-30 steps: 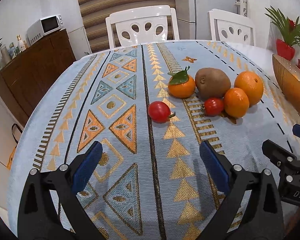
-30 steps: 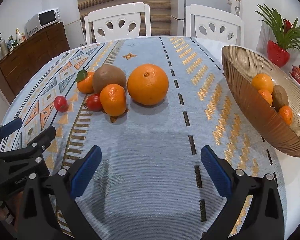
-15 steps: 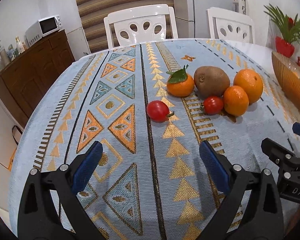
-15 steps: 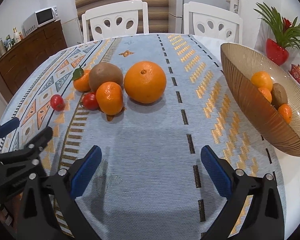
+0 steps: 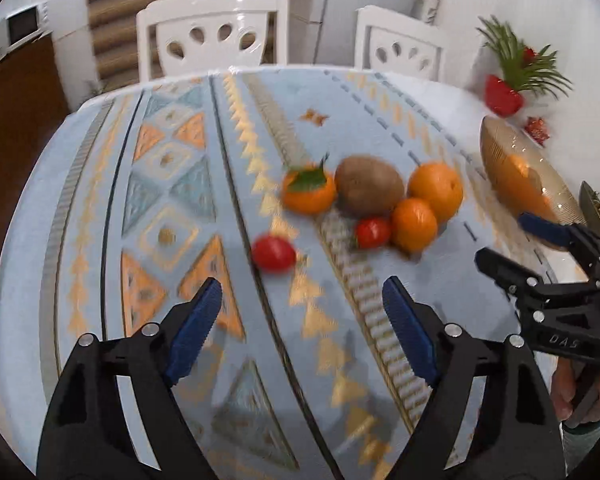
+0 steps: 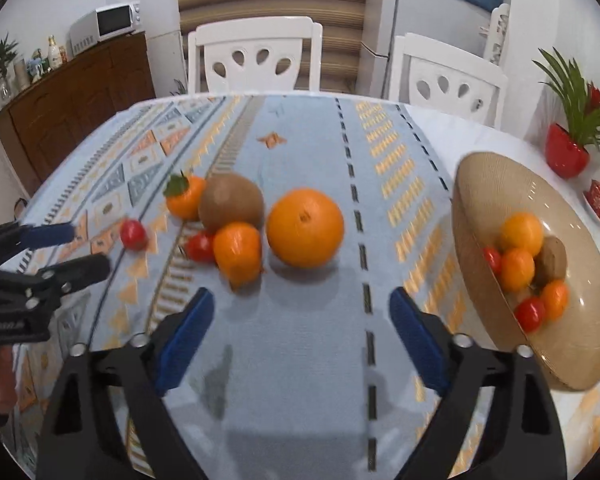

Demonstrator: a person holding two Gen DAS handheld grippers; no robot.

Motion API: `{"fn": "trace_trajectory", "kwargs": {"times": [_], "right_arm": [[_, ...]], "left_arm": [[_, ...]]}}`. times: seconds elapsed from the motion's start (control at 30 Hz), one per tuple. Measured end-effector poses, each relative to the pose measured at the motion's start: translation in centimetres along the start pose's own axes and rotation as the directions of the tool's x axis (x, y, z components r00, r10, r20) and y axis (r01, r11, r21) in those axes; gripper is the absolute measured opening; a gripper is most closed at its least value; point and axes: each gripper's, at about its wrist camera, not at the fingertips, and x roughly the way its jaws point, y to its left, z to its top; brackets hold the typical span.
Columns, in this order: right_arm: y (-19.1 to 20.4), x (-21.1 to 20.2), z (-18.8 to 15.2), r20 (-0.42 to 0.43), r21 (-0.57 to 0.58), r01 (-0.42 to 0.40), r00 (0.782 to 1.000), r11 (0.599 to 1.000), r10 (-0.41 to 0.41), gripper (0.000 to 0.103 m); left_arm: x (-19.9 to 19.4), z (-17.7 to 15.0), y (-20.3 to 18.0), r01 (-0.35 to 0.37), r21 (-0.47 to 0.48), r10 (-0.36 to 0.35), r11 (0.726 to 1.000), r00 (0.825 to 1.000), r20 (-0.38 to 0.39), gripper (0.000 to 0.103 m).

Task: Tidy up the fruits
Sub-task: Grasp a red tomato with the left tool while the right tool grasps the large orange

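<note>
Patterned blue cloth with orange and gold triangles covers the table (image 6: 308, 360). At the far left of the room stands a brown sideboard (image 6: 80, 96) with a microwave (image 6: 108, 22) on top; two white chairs (image 6: 256, 56) sit behind the table, and a red-potted plant (image 6: 572, 136) stands at the right.

On the cloth, from left: a lone tomato (image 6: 133, 234), a leafy tangerine (image 6: 184, 197) touching a kiwi (image 6: 231, 202), a second tomato (image 6: 201, 245) beside a small orange (image 6: 238, 252), then a large orange (image 6: 305, 227). Well to the right, a tan bowl (image 6: 496, 184) holds more oranges, tomatoes and a kiwi.

Left tongs (image 5: 300, 332) are spread wide and grip nothing, hanging above the cloth near the lone tomato (image 5: 273, 254). Right tongs (image 6: 300, 330) are likewise spread and empty, in front of the large orange.

Compared with a second ago, both cameras have risen and tipped: the fruit cluster sits farther up the table in each view, more of the bowl's inside shows, and the right tongs (image 5: 512, 246) stand higher at the edge of the left view. The fruit itself has not shifted.
</note>
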Motion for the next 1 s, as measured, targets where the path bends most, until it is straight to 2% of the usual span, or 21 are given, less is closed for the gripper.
{"fn": "trace_trajectory", "kwargs": {"times": [0.1,0.2,0.33,0.47,0.73,0.8,0.83,0.87,0.9,0.93,1.0], "right_arm": [[-0.3,0.7,0.8,0.013,0.027,0.033,0.999,0.999,-0.034,0.082],[-1.4,2.2,1.7,0.010,0.091,0.022,1.000,0.996,-0.023,0.082],[-2.3,4.4,2.8,-0.011,0.153,0.001,1.000,0.988,0.000,0.084],[-2.9,5.6,2.9,-0.020,0.181,-0.004,1.000,0.983,0.008,0.084],[-3.8,7.3,3.3,-0.046,0.249,-0.083,0.994,0.965,0.097,0.084],[-3.9,7.8,3.5,-0.057,0.271,-0.115,0.989,0.956,0.135,0.082],[-3.9,8.1,3.6,-0.063,0.281,-0.129,0.986,0.951,0.153,0.077],[-3.9,8.4,3.7,-0.069,0.281,-0.131,0.985,0.951,0.156,0.073],[-3.7,8.5,3.7,-0.076,0.275,-0.127,0.985,0.953,0.153,0.062],[-3.6,8.6,3.6,-0.075,0.273,-0.146,0.982,0.951,0.172,0.058],[-3.5,8.4,3.4,-0.069,0.269,-0.142,0.984,0.953,0.166,0.058]], "left_arm": [[1.0,1.2,0.9,-0.017,0.008,0.016,1.000,1.000,0.013,0.081],[2.8,1.9,1.6,-0.022,-0.008,0.022,1.000,1.000,-0.004,0.080],[4.5,1.4,0.9,-0.027,-0.015,0.027,1.000,1.000,-0.017,0.077],[5.1,0.6,0.4,-0.053,0.021,0.053,0.998,0.998,-0.016,0.077],[5.7,0.6,0.9,-0.006,0.001,0.006,1.000,1.000,-0.018,0.075],[5.8,0.7,0.6,-0.014,0.009,0.014,1.000,1.000,-0.017,0.067],[6.0,0.7,0.5,-0.017,0.014,0.018,1.000,1.000,-0.023,0.064],[6.2,0.7,0.4,-0.021,0.016,0.022,1.000,0.999,-0.032,0.056],[6.4,0.7,0.3,-0.037,0.021,0.038,0.999,0.999,-0.038,0.048],[6.2,0.6,0.2,-0.061,0.034,0.062,0.998,0.998,-0.033,0.043],[6.0,0.4,-0.1,-0.061,0.047,0.062,0.997,0.998,-0.029,0.035]]}}
